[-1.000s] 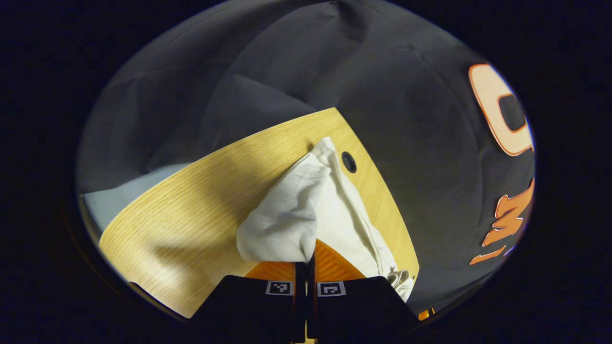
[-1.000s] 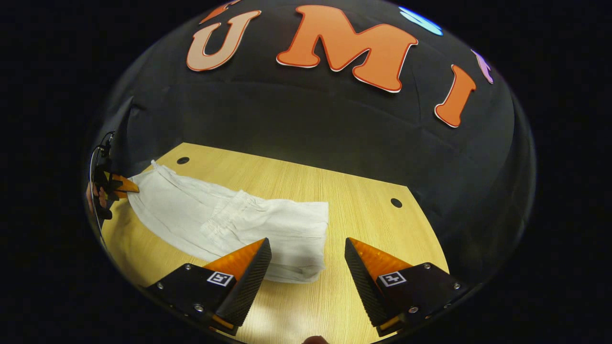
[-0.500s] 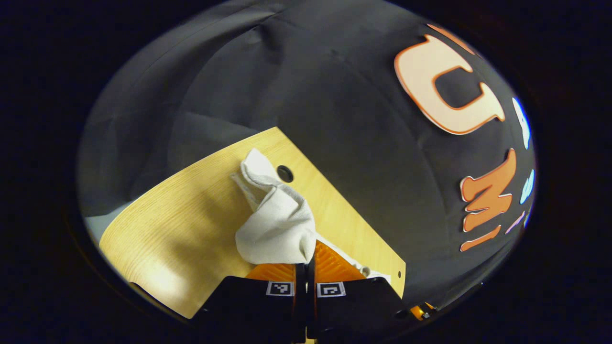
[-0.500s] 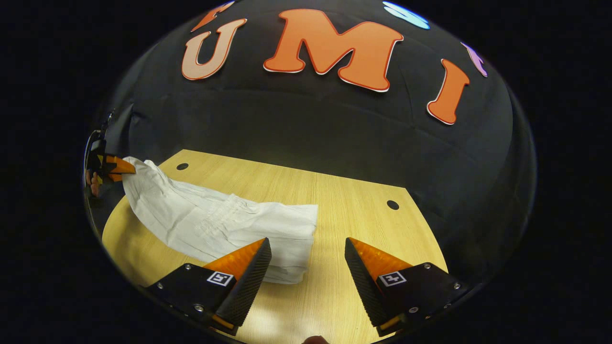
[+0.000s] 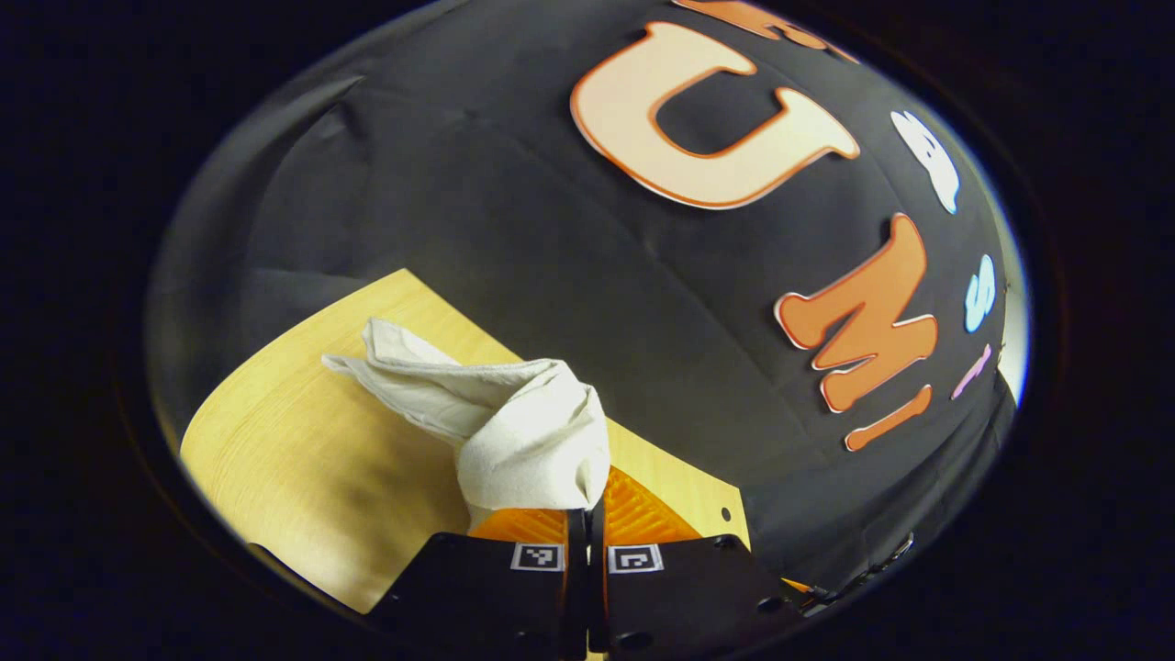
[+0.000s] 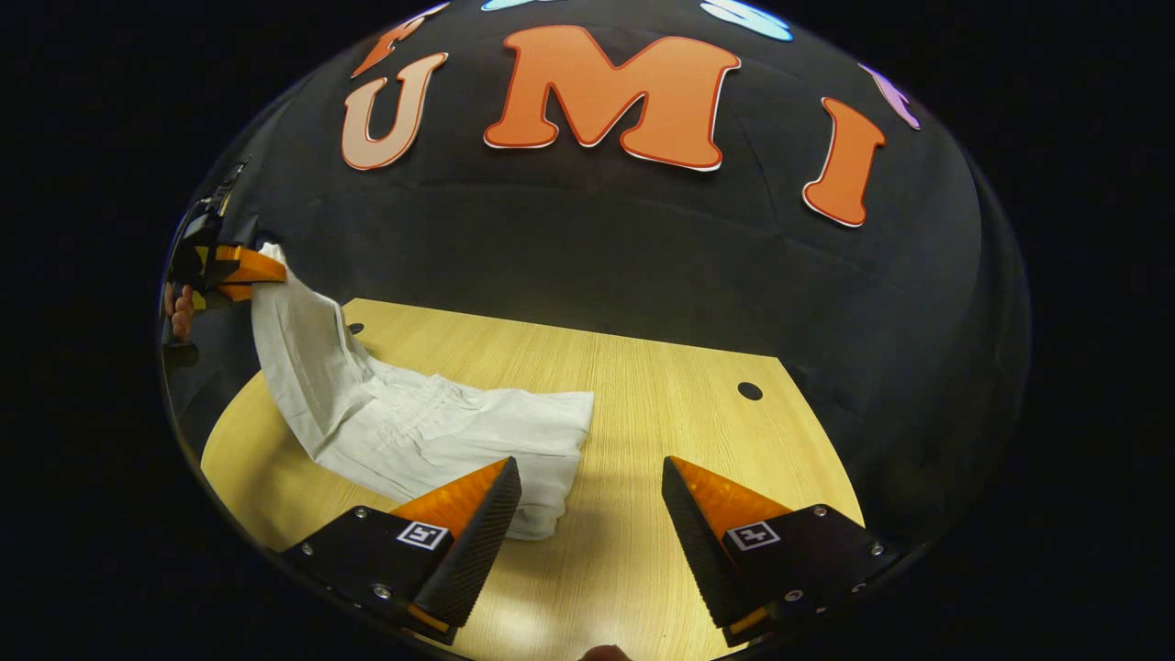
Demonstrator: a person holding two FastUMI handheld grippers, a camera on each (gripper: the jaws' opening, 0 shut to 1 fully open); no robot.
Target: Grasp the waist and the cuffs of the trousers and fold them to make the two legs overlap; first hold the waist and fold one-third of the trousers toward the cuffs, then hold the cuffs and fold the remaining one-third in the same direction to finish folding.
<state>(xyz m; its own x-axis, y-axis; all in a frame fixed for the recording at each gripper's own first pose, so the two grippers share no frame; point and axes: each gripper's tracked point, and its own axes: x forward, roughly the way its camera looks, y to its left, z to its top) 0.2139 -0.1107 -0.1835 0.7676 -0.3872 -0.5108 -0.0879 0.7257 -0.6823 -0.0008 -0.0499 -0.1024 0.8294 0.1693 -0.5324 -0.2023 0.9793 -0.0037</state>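
In the right gripper view, the right gripper (image 6: 591,487) is hovering with its fingers spread wide above the near edge of the tabletop (image 6: 661,386), just beside the folded end of the white trousers (image 6: 431,431) lying on the wood. Farther off, toward the tabletop's left edge, the left gripper (image 6: 262,269), fingers pressed together, is pinching the trousers' other end and holding it raised above the surface, a hand (image 6: 179,310) gripping it from behind.
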